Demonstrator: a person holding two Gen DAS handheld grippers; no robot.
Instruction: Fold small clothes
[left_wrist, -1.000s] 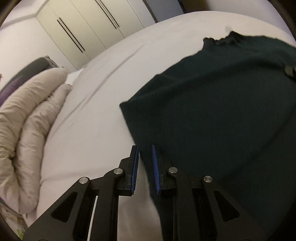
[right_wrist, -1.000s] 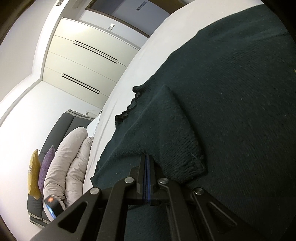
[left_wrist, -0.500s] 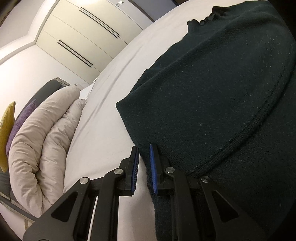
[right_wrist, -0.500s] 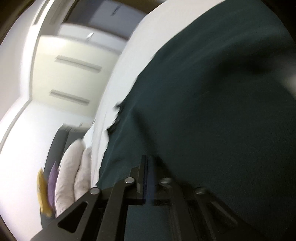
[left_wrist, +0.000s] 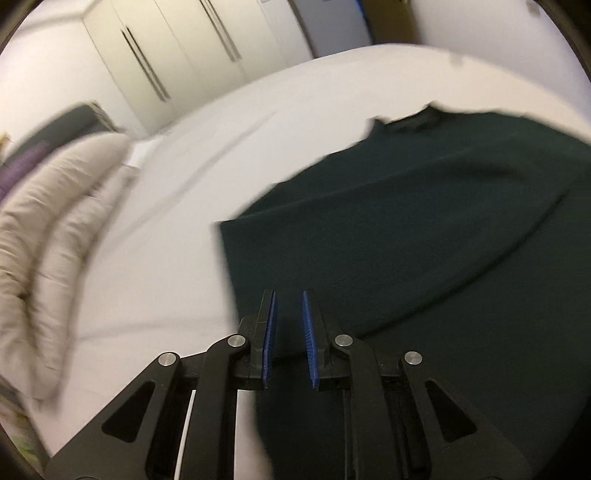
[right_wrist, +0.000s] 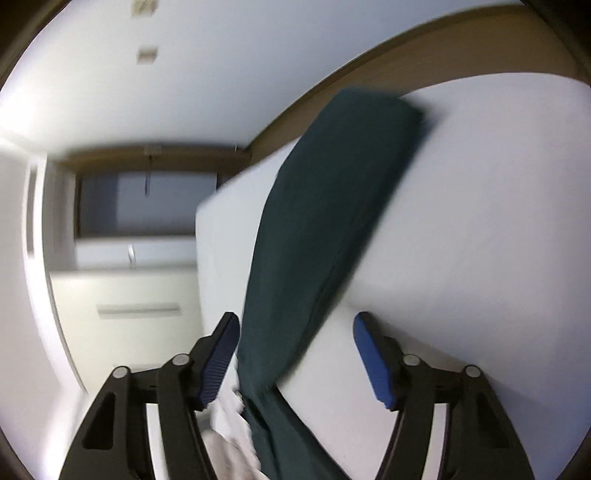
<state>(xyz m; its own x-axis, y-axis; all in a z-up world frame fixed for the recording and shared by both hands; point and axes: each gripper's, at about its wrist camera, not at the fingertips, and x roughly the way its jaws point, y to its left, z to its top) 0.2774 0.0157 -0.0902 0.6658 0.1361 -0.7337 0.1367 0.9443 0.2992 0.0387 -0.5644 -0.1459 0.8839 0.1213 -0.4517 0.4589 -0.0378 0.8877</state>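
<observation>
Left wrist: dark green knit sweater (left_wrist: 406, 229) soft, limp; left gripper (left_wrist: 289, 325) nearly closed on hem; right gripper (right_wrist: 295, 354) opening, pads clear.

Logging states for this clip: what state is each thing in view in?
left gripper: jaws nearly shut, pinching the sweater's edge.
right gripper: jaws opening wide, sweater between them, not pinched.
dark green sweater: partly folded, lying on the bed.
wardrobe doors: shut.
duvet: bunched up.
</observation>
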